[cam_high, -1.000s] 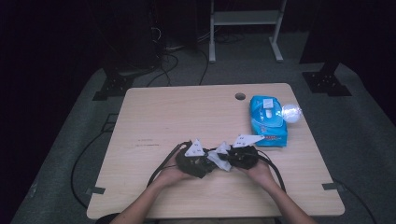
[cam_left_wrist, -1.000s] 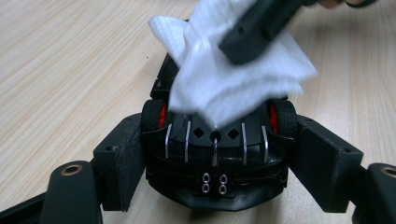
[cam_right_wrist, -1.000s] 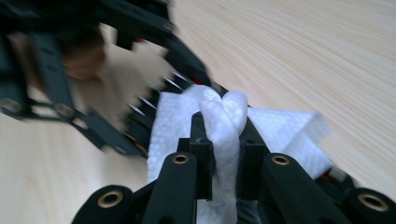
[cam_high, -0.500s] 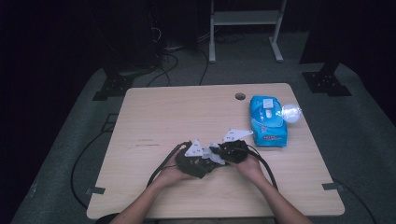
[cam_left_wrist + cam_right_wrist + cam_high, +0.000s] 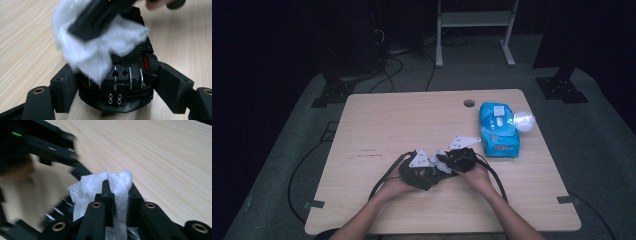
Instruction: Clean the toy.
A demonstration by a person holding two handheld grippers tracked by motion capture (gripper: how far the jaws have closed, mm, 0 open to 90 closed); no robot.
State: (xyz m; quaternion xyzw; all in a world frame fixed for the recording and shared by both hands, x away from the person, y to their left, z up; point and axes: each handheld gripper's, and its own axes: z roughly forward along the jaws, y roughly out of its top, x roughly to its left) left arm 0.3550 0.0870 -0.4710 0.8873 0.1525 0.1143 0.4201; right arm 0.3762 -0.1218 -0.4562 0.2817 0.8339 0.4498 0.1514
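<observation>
Wiping is the step in hand: a black toy car is being cleaned with a white wet wipe.

Left gripper: jaws stand fairly wide and clamp the toy car from both sides, one pad on each flank. The car rests on the table at about 6 o'clock of centre, near the person's edge.

Right gripper: jaws are nearly closed and pinch a bunched fold of the wipe. In the left gripper view the wipe lies draped over the top of the car, with the right gripper's jaw pressing on it from 12 o'clock. In the high view both grippers meet above the car; the right gripper sits at 2 o'clock of the left gripper.

A blue wipes pack lies at 2 o'clock of the grippers, with a clear round object touching its far side.

Next move, as judged: keep the left clamp steady, draw the wipe across uncleaned bodywork with light downward pressure, and avoid snagging it on the car's metal contacts.
</observation>
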